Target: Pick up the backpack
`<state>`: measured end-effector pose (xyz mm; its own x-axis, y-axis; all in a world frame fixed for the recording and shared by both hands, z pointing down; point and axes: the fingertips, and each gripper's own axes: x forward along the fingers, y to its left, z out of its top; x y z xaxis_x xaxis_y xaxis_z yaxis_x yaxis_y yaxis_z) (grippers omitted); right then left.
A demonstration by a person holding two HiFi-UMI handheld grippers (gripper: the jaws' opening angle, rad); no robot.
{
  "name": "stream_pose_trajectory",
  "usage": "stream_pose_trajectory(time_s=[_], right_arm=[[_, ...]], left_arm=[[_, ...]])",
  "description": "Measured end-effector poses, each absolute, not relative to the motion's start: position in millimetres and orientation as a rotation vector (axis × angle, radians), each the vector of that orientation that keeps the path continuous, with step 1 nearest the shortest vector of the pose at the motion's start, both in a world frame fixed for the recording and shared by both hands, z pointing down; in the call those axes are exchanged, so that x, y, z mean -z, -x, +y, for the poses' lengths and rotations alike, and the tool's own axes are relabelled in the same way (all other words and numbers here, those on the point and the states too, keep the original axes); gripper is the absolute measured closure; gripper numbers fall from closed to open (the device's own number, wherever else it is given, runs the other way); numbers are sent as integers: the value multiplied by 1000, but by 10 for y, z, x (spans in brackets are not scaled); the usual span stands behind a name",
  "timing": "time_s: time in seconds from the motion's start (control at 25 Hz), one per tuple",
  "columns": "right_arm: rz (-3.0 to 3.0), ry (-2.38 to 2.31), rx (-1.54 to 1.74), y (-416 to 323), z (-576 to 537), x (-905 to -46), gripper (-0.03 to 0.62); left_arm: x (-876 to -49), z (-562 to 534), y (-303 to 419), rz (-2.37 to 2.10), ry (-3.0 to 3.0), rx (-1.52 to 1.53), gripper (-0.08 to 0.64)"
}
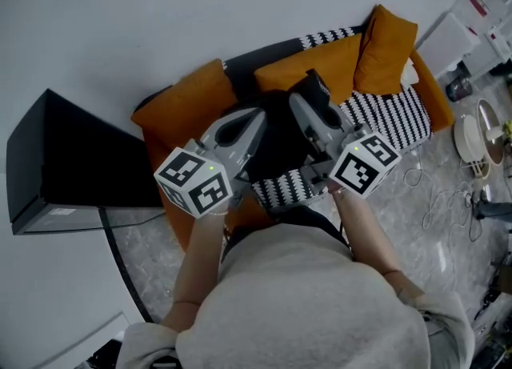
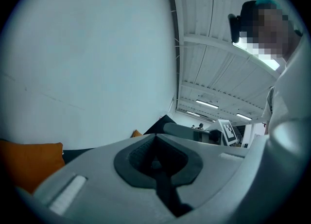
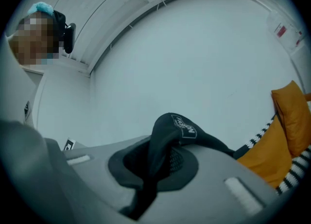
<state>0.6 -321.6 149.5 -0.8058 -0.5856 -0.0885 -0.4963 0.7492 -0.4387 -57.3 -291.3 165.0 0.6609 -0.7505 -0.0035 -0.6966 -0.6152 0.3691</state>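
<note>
Fingers [image 3: 221,172] of the right gripper [image 3: 160,167] clamped together on one black strap [image 3: 176,129], its loop arching up out of the seam and trailing off to the far side. Fingers [image 2: 97,164] of the left gripper [image 2: 155,162] likewise pressed together, with a thin dark strip nipped in the seam, apparently fabric of the same bag. Two grippers in all, side by side, pointing roughly level.

Under and beyond both sets of fingertips, one orange sofa [image 1: 178,227], by far the biggest item. Well off to the left of the left fingers, one black box [image 1: 72,155]. Draped over the seat, below and to the right of the right fingers, one black-and-white striped blanket [image 1: 392,115]. Between the two pairs of fingers and touching both, one black backpack [image 1: 276,147], over the sofa seat; impossible to tell whether clear of it.

Three orange cushions: one cushion [image 1: 184,103] just left of the left fingers, a second [image 1: 316,63] just beyond the right fingers, a third [image 1: 386,43] propped upright further right. Two marker cubes: one cube [image 1: 194,182] behind the left fingers, the other [image 1: 366,165] behind the right fingers, both nearest the person's body.
</note>
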Motion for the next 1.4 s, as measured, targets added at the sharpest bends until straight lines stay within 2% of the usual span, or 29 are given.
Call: stream_pose_trajectory(time_s=[1.4], right_arm=[[2738, 885, 580, -2, -3155, -1599, 583]], left_arm=[[-1790, -2889, 537, -1151, -2510, 174, 554]])
